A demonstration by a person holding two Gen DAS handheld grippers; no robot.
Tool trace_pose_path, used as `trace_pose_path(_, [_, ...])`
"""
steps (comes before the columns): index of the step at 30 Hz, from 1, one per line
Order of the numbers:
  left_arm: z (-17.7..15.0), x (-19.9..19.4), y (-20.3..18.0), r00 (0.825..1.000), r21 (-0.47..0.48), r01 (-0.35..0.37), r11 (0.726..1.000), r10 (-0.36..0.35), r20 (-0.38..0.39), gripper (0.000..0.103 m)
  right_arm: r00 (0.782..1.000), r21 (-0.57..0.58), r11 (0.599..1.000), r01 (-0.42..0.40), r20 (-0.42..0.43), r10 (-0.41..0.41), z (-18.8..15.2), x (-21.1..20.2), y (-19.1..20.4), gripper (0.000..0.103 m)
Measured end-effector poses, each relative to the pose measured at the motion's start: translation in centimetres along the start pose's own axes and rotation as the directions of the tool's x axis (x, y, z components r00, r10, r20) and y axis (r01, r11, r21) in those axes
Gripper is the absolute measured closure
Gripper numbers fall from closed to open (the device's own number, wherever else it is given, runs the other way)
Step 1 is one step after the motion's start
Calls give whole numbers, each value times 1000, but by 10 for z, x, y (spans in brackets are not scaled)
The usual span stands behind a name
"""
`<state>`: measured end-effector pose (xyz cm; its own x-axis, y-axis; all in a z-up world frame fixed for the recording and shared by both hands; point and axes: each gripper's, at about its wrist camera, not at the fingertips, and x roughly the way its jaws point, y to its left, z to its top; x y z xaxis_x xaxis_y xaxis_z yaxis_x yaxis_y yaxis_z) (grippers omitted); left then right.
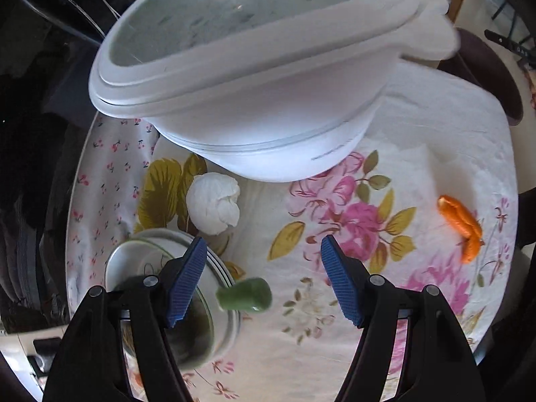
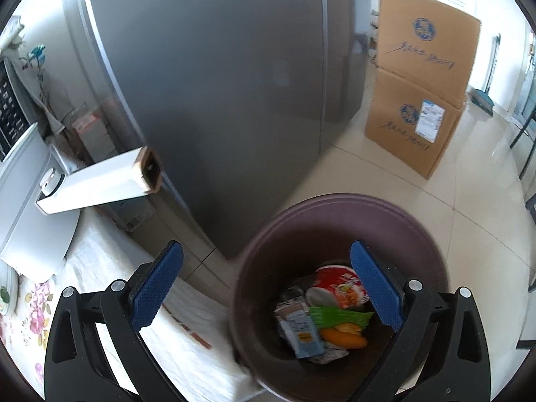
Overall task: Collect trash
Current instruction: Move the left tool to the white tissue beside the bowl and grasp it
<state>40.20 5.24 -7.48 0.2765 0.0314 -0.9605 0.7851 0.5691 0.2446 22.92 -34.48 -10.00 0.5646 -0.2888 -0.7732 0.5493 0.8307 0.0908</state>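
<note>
Tablecloth (image 1: 335, 335): woven cloth, matt, floral print, lightly creased. White pot (image 1: 268, 110): smooth, semi-gloss body; lid (image 1: 234, 10) looks like clear glass in a white rim. Tissue wad (image 1: 214, 207): crumpled soft paper, matt. Orange wrapper (image 1: 460, 226): shiny foil-like film. Gripper pads (image 1: 187, 281): blue, ribbed, rubbery. Bin (image 2: 335, 221): dull brown plastic. Boxes (image 2: 415, 77): matt cardboard. Fridge (image 2: 217, 83): brushed grey metal look.
</note>
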Motion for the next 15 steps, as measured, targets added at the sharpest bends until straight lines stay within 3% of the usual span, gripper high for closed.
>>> trace_pose_path(4, [4, 14, 32, 995, -91, 78, 993, -72, 71, 34, 1000, -45, 999, 0, -4, 0, -2, 8, 22, 7])
trace_pose_path(6, [1, 20, 43, 993, -113, 84, 990, -74, 87, 34, 1000, -69, 998, 2, -8, -2, -4, 13, 33, 7])
trace_pose_path(15, [4, 47, 57, 993, -67, 109, 992, -105, 60, 40, 993, -57, 997, -60, -105, 54, -9, 43, 57, 7])
